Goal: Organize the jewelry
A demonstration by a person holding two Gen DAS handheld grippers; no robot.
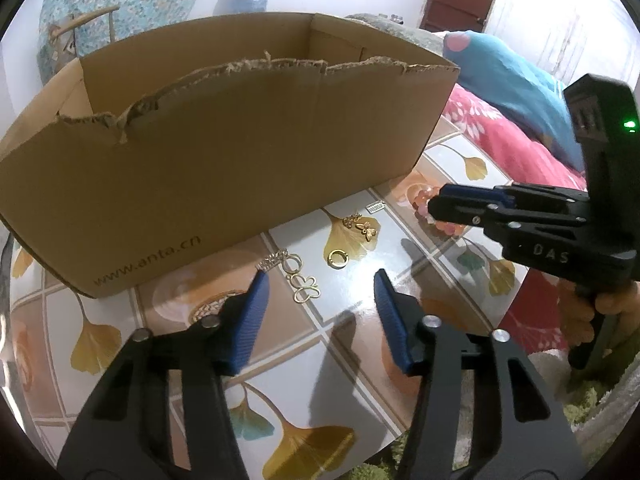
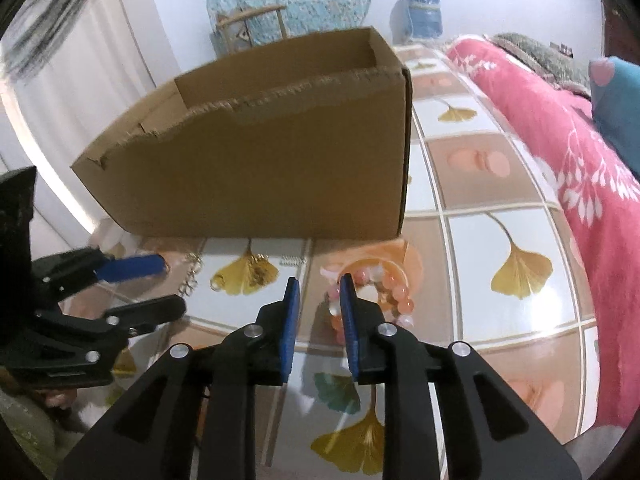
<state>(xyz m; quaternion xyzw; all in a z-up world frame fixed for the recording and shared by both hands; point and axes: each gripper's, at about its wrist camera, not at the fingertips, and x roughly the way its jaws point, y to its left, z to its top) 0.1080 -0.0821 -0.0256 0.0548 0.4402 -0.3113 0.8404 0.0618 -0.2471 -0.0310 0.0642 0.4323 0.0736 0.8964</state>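
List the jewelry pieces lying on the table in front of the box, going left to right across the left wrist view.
Gold chain with butterfly pendant → gold ring → gold butterfly charms → small silver piece → pink bead bracelet at the right gripper.

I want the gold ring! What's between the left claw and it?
Nothing. In the left wrist view, only bare table lies between the left claw and the gold ring.

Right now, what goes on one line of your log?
left gripper: open over gold charms | right gripper: open at pink bead bracelet | cardboard box: upright behind, contents unseen
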